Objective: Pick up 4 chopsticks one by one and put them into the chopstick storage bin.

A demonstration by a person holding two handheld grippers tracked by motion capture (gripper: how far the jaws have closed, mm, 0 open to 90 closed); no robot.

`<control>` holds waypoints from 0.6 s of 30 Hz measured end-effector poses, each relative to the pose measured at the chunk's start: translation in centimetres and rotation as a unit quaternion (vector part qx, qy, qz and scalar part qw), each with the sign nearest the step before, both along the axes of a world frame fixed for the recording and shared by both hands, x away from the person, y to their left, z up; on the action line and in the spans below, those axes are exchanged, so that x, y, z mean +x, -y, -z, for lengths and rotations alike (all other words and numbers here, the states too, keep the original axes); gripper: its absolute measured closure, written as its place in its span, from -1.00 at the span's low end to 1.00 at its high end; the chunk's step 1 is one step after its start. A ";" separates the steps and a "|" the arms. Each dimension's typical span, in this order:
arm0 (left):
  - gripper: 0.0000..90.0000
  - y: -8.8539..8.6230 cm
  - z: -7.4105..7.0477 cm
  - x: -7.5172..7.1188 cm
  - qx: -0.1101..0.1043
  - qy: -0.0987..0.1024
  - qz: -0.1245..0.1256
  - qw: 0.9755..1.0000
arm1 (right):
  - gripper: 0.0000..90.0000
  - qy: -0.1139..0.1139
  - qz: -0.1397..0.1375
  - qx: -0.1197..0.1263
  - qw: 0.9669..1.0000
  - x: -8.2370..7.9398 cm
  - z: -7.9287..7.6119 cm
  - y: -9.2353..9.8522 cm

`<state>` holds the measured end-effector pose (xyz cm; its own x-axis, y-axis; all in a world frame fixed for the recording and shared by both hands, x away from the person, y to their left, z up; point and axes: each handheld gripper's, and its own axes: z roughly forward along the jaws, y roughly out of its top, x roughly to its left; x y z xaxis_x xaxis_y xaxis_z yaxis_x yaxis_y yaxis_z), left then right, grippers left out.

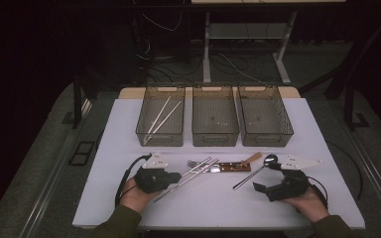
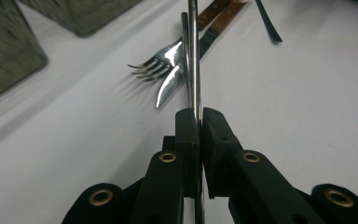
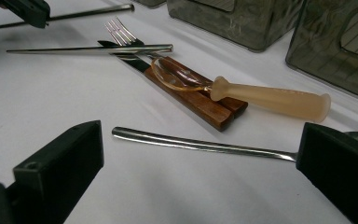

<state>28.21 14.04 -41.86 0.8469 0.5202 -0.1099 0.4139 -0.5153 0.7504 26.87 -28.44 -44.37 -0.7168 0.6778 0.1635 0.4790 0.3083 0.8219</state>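
Observation:
My left gripper (image 2: 199,116) is shut on a metal chopstick (image 2: 193,56), which runs straight out between the pressed jaws. In the high view the left gripper (image 1: 176,176) sits at the table's front left, and the held chopstick (image 1: 193,174) slants up to the right. A second chopstick (image 3: 93,49) rests across a fork (image 3: 119,30) and a wooden-handled knife (image 3: 191,100). A translucent spoon (image 3: 270,98) lies on those handles. My right gripper (image 3: 200,163) stands open, its jaws on either side of a metal spoon (image 3: 200,144) on the table.
Three clear bins stand in a row at the back: left (image 1: 159,138), middle (image 1: 215,138), right (image 1: 265,138). Two pale chopsticks (image 1: 161,116) lie in the left bin. The white table (image 1: 208,203) ends just in front of the hands.

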 end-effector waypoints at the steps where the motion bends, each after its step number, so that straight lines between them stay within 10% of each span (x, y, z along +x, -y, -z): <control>1: 0.89 -0.2 -0.1 0.0 -0.001 0.002 -0.002 1.000 | -0.98 -0.001 0.001 0.001 1.000 0.0 0.0 0.0; 18: 0.90 -2.9 -1.6 0.6 -0.022 0.021 -0.037 0.999 | -0.98 0.000 0.000 0.000 1.000 0.0 0.0 0.0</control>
<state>28.83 16.97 -40.23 0.8110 0.5765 -0.0998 0.4176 -0.4509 0.7888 26.86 -28.44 -44.37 -0.7168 0.6777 0.1641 0.4791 0.3077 0.8220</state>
